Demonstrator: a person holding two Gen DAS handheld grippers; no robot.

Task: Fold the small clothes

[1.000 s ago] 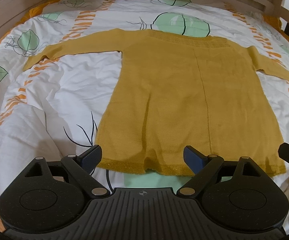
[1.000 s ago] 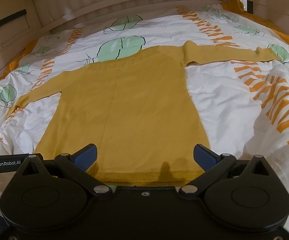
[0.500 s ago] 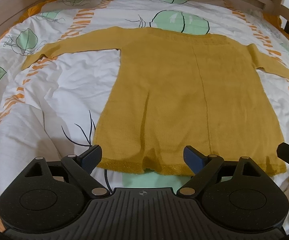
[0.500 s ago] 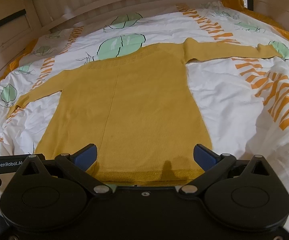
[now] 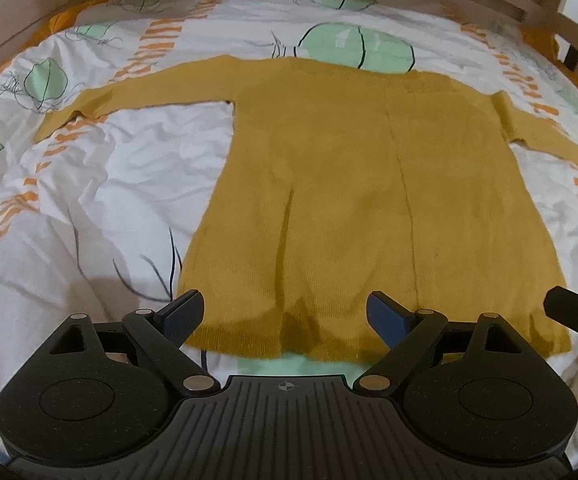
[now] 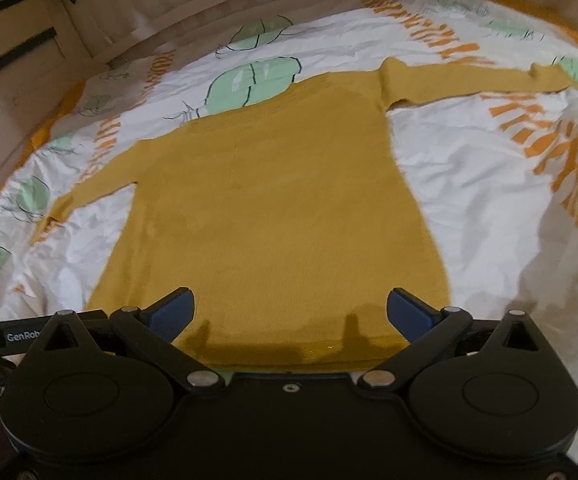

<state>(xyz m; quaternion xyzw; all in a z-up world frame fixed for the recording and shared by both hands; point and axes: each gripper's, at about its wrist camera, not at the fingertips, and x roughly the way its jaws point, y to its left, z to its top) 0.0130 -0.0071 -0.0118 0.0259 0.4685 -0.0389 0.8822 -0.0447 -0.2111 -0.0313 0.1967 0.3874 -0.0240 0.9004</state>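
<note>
**Zero folds made: both grippers at the hem**

Sweater (image 5: 369, 184) lies flat on the bed (image 5: 101, 200), sleeves spread. I hold the left gripper (image 5: 285, 312) and right gripper (image 6: 291, 308) above the hem, jaws wide, empty. Next, I judge: lower, pinch the hem.

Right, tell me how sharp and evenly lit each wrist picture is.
Left wrist view: sweater fairly sharp, fisheye-bent bed edges, soft shadow under the open left tongs. Right wrist view: motion-smeared bedspread, darker shadow across the hem by the open right tongs.
</note>
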